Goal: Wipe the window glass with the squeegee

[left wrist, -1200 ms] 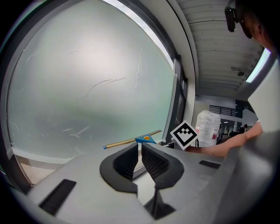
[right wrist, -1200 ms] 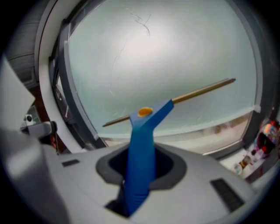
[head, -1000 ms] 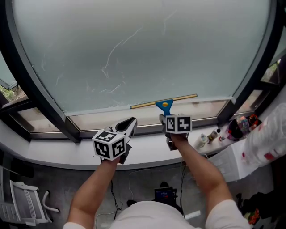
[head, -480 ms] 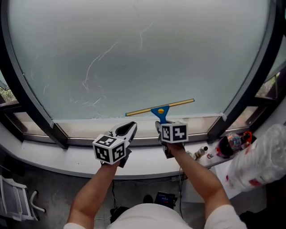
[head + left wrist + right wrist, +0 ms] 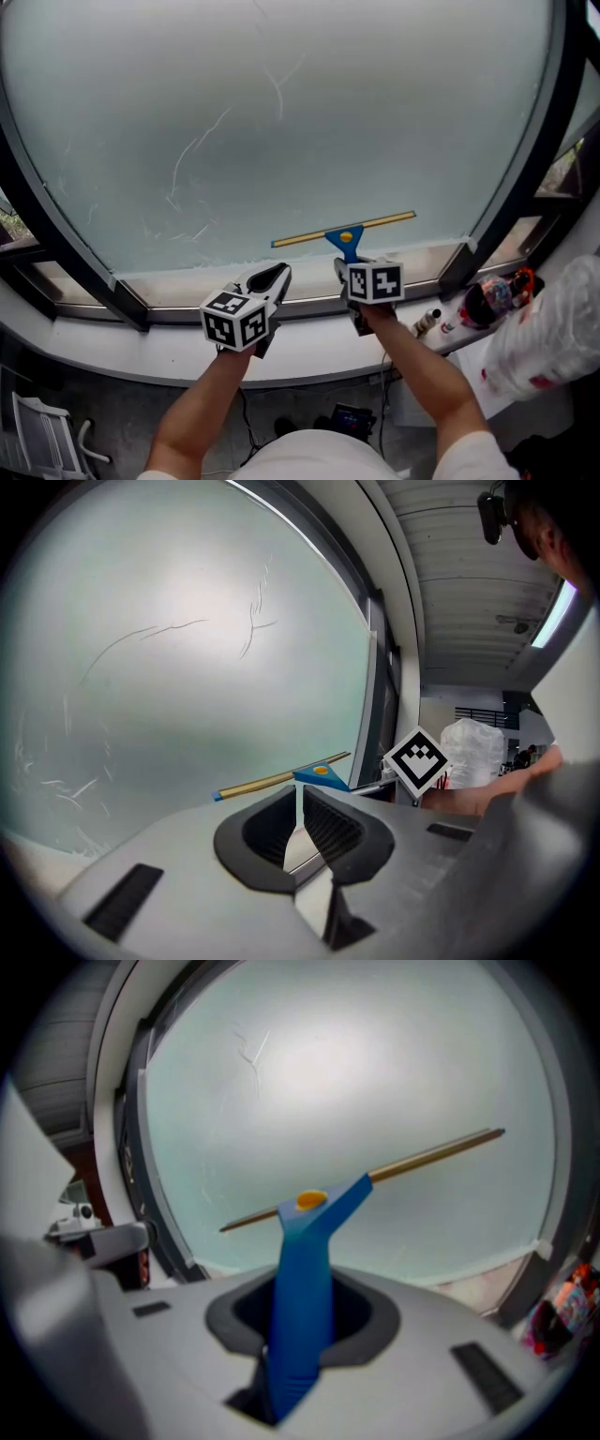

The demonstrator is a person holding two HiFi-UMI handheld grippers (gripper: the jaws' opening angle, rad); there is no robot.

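Observation:
A squeegee (image 5: 345, 232) with a blue handle, a yellow dot and a brass-coloured blade bar lies against the lower part of the frosted window glass (image 5: 281, 112). My right gripper (image 5: 352, 262) is shut on its blue handle (image 5: 302, 1288), and the blade bar (image 5: 422, 1160) slants up to the right across the pane. My left gripper (image 5: 267, 279) hovers left of it over the sill, jaws shut with nothing between them (image 5: 298, 825). The squeegee (image 5: 300, 776) shows just past its tips. Thin scratch-like streaks (image 5: 197, 150) mark the glass.
Dark window frame bars (image 5: 70, 253) run down both sides of the pane, with a white sill (image 5: 150, 337) below. At the right of the sill stand small bottles (image 5: 431, 323), a red-and-dark object (image 5: 492, 295) and a white plastic bag (image 5: 558, 323).
The squeegee and my right gripper have shifted slightly up and to the right on the glass, the blade tilting less. The left gripper stayed beside it, still shut.

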